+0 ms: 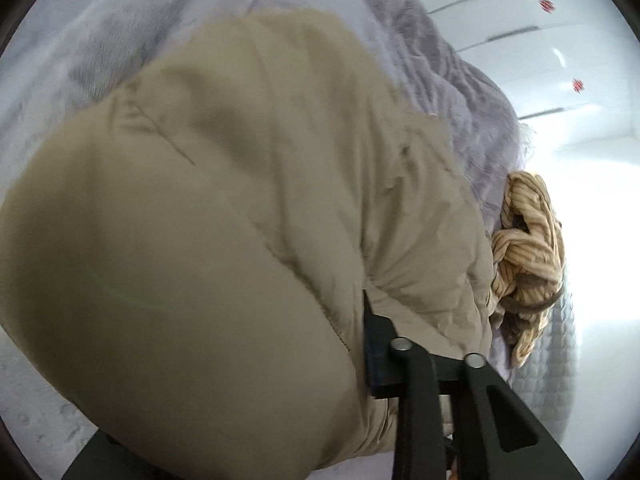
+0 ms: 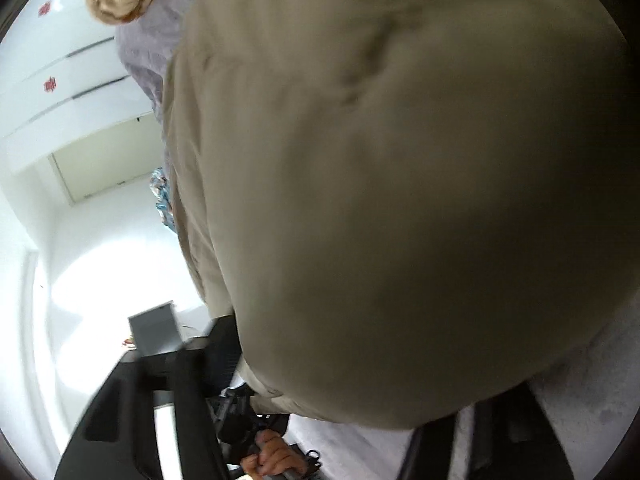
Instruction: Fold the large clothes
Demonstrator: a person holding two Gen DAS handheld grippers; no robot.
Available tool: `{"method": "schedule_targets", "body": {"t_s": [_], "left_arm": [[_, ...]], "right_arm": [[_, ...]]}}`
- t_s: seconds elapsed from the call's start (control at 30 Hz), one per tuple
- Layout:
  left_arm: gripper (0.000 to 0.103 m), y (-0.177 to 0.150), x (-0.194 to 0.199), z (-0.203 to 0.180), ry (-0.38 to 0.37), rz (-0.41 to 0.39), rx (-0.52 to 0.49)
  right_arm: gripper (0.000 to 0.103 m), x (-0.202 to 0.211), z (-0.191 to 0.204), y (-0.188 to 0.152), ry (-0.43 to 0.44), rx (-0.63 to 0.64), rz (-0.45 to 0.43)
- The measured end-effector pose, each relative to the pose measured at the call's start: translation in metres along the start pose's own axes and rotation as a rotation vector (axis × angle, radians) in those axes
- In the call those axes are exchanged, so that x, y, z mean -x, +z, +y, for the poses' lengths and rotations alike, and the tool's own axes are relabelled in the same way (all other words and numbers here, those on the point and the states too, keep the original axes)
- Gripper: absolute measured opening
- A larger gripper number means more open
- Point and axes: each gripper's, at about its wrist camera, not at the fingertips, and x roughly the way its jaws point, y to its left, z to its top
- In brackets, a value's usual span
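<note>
A big beige padded jacket (image 1: 224, 208) lies bunched on a bed and fills most of both views. In the left wrist view my left gripper (image 1: 316, 344) is buried in its folds. One black finger (image 1: 376, 336) presses against the fabric and the other is hidden under a bulge of cloth. In the right wrist view the jacket (image 2: 400, 200) billows over my right gripper (image 2: 320, 356). Its left finger (image 2: 222, 340) bears on the cloth edge; the other is covered. Both grippers look shut on the jacket.
A tan cable-knit sweater (image 1: 528, 248) lies crumpled beside the jacket on a lavender fuzzy blanket (image 1: 460, 92). White wardrobe doors (image 1: 540, 40) with dark handles stand behind. A person's hand (image 2: 272, 456) grips a handle below, and a grey flat panel (image 2: 154, 328) shows beyond.
</note>
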Motion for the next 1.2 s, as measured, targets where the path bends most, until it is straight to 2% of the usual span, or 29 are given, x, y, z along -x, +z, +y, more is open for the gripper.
{"method": "schedule_targets", "body": {"t_s": [0.03,0.1,0.23,0.5,0.6,0.83,0.93,1.0,1.07,1.1,1.2], "left_arm": [[0.025,-0.002,0.004,-0.007,0.009,-0.012,-0.033],[0.023,-0.006,0.012,-0.019,0.016,-0.035,-0.090],[0.021,-0.018,0.037,-0.031,-0.005,-0.072,-0.142],[0.021,-0.065,0.089,-0.021,0.010,-0.067,-0.176],[0.021,-0.094,0.113,-0.004,0.004,-0.037,-0.185],[0.021,-0.166,0.151,0.055,0.009,0.077,-0.132],[0.021,-0.186,0.149,0.076,0.020,0.136,-0.117],[0.021,-0.194,0.145,0.085,0.058,0.170,-0.132],[0.025,-0.198,0.142,0.081,0.101,0.191,-0.186],[0.031,-0.199,0.142,0.079,0.128,0.197,-0.216],[0.060,-0.199,0.151,0.072,0.233,0.202,-0.284]], "right_arm": [[0.037,0.001,0.001,0.001,0.008,0.002,0.002],[0.028,0.005,0.008,0.000,0.011,0.038,0.002],[0.023,0.019,0.022,-0.006,0.032,0.111,0.023],[0.023,0.051,0.016,-0.040,0.024,0.172,0.093],[0.023,0.068,0.003,-0.064,0.013,0.165,0.098],[0.024,0.106,-0.043,-0.117,-0.019,0.098,0.095],[0.029,0.112,-0.065,-0.127,-0.066,0.045,0.062],[0.038,0.111,-0.071,-0.126,-0.110,0.017,0.049],[0.042,0.105,-0.063,-0.125,-0.146,0.000,0.043],[0.044,0.105,-0.059,-0.126,-0.167,-0.001,0.039],[0.049,0.106,-0.043,-0.130,-0.258,0.017,0.017]]}}
